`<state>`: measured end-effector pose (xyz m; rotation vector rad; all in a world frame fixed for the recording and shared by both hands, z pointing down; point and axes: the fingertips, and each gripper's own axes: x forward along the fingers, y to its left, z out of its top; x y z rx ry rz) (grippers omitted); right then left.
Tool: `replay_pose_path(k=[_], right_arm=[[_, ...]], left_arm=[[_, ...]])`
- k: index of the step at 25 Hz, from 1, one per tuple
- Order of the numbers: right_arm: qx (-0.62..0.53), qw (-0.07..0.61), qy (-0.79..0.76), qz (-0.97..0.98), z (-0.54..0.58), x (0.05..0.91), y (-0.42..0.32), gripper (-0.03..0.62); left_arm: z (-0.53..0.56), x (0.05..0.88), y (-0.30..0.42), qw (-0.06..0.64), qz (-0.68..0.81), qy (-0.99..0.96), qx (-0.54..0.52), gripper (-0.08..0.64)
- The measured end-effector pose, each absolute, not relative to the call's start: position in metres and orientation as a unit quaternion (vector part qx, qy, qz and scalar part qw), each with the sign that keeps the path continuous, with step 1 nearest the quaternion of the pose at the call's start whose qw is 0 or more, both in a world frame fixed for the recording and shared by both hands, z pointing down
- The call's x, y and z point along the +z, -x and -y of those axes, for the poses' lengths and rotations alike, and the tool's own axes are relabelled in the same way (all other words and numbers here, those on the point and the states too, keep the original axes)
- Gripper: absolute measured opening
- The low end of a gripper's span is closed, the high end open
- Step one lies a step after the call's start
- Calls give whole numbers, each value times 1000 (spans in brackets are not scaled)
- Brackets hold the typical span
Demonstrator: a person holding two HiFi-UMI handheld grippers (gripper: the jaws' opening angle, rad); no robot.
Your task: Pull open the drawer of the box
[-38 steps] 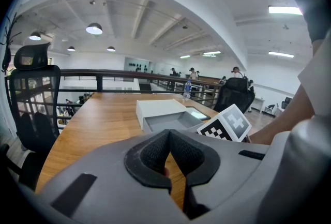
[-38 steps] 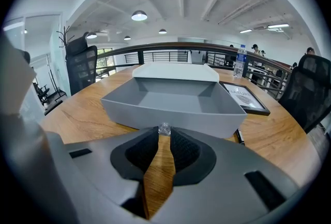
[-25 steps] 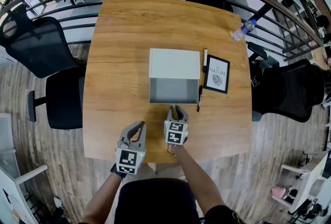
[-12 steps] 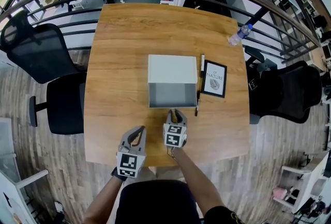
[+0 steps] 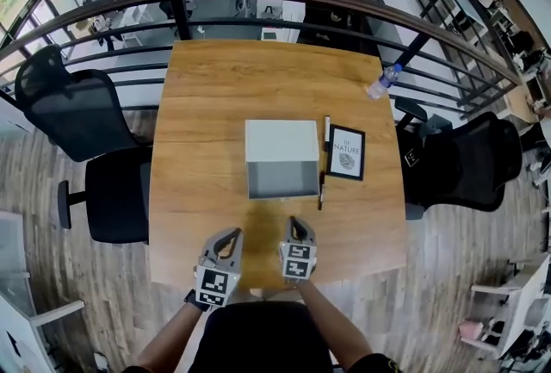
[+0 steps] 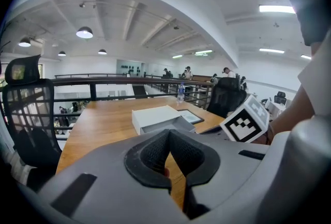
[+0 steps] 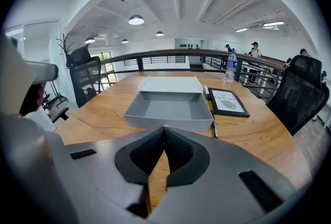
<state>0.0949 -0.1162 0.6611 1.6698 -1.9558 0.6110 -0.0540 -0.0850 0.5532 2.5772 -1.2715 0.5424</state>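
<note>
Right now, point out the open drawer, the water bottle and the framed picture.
drawer (image 5: 283, 180), head view, on its bare grey floor.
water bottle (image 5: 380, 83), head view, on the middle of its clear body.
framed picture (image 5: 346, 153), head view, on the white print inside the black frame.

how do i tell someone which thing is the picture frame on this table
On the wooden table, find the white box in the middle. Just to its right lies the picture frame: flat, black-edged, with NATURE printed on it, unlike the thin pens beside it.
</note>
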Motion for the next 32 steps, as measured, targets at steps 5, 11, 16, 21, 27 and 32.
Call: replay_pose_path(k=[5,11,16,21,27,32], right_arm=[[202,194,-615,737,90,590,-122,-6],[163,139,-649,730,75,509,-152,-6],[104,87,-664,735,82,434,-163,-6],[69,55,-675,732,82,386,-174,-6],[63,45,-684,726,81,378,-181,-6],[59,50,-687,722,84,372,-187,-6]], left_arm=[[86,524,54,93,433,-879,175,17],[86,483,56,75,437,-883,155,17],[95,442,55,29,429,-892,142,17],[107,413,65,5,441,-889,125,17],[122,402,78,-5,462,-880,109,17],[124,400,76,-7,459,-881,115,17]])
